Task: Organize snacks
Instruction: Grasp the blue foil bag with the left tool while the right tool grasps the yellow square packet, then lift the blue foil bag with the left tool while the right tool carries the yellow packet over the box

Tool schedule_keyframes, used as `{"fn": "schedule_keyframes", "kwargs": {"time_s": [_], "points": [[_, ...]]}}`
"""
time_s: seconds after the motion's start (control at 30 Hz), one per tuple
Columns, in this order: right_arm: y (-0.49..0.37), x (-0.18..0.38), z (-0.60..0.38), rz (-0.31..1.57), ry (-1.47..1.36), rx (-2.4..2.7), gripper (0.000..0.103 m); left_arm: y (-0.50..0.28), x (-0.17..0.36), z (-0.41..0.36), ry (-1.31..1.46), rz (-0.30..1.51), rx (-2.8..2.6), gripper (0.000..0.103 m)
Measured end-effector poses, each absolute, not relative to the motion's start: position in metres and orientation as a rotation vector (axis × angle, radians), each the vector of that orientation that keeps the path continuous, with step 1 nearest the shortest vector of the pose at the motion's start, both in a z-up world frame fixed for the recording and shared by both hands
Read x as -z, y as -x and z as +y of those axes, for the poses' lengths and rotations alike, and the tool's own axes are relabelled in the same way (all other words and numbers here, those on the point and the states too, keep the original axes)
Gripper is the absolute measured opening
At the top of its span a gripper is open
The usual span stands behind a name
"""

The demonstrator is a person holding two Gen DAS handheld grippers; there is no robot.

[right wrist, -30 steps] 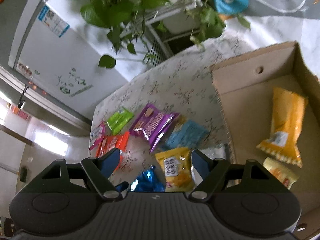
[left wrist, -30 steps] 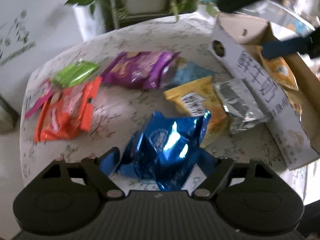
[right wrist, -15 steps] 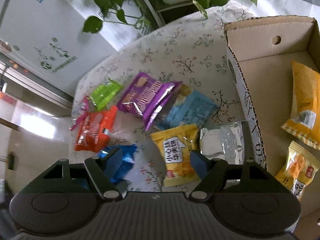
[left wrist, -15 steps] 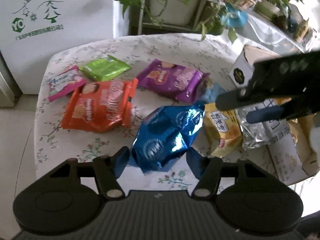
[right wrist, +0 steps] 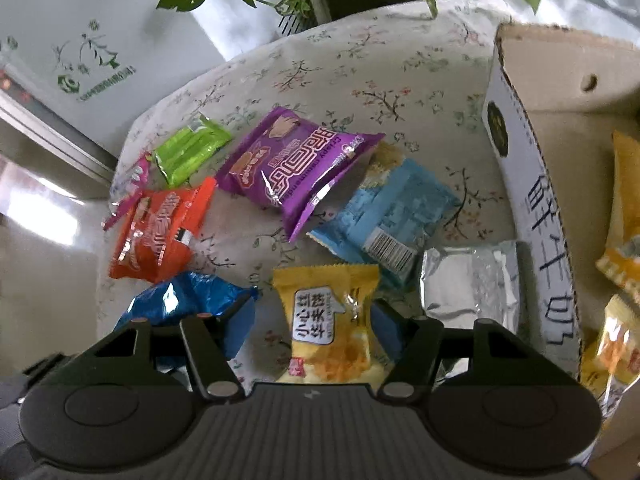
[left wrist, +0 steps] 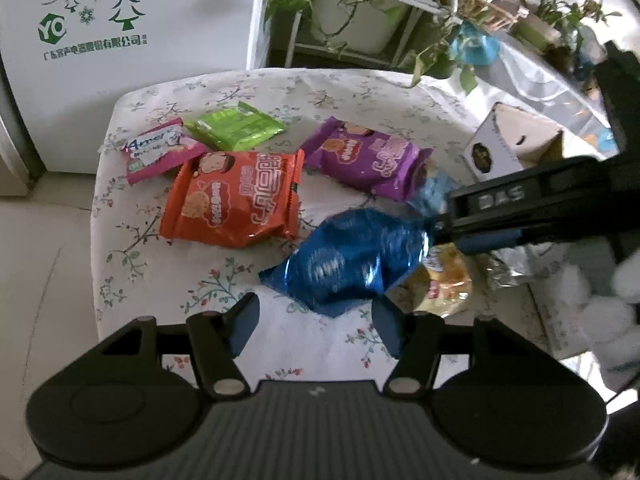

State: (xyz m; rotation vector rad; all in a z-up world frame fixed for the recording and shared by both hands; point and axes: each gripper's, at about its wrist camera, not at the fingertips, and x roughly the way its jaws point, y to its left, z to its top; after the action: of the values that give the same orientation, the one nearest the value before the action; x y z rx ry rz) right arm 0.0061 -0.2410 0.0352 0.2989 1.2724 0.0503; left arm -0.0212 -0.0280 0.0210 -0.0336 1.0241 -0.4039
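A: Since a moment ago your right gripper [right wrist: 308, 326] has dropped in low over the yellow packet [right wrist: 330, 320], and your left gripper [left wrist: 316, 318] has backed off the blue foil bag [left wrist: 352, 262], which now lies free on the table [left wrist: 248, 84].

B: How do the fingers stand?

A: Both pairs are spread wide and hold nothing. The yellow packet lies flat between your right fingers, with the silver pouch [right wrist: 472, 286] at its 3 o'clock and the cardboard box [right wrist: 524, 184] beyond that.

B: How will it handle?

A: Probably light, puffy and slick. I'd pinch it across the middle or by a crimped end seam, gently, since the contents may crush. The box already holds similar yellow packs [right wrist: 624, 216].
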Motion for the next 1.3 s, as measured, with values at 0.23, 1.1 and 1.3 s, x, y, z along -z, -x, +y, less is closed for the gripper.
{"fn": "schedule_keyframes", "kwargs": {"time_s": [0.23,1.1,1.3], "points": [[-0.008,-0.029,-0.233,1.290,-0.219,-0.036,0.071,0.023,-0.037,-0.008,0.120,1.013,0.424,0.075],[-0.002,-0.058,-0.245,1.175,-0.261,-0.032,0.052,0.007,-0.015,-0.061,0.097,1.090,0.333,0.085],[0.001,-0.059,-0.246,1.176,-0.269,-0.050,0.052,0.006,-0.002,-0.068,0.044,1.118,0.281,0.085]]}}
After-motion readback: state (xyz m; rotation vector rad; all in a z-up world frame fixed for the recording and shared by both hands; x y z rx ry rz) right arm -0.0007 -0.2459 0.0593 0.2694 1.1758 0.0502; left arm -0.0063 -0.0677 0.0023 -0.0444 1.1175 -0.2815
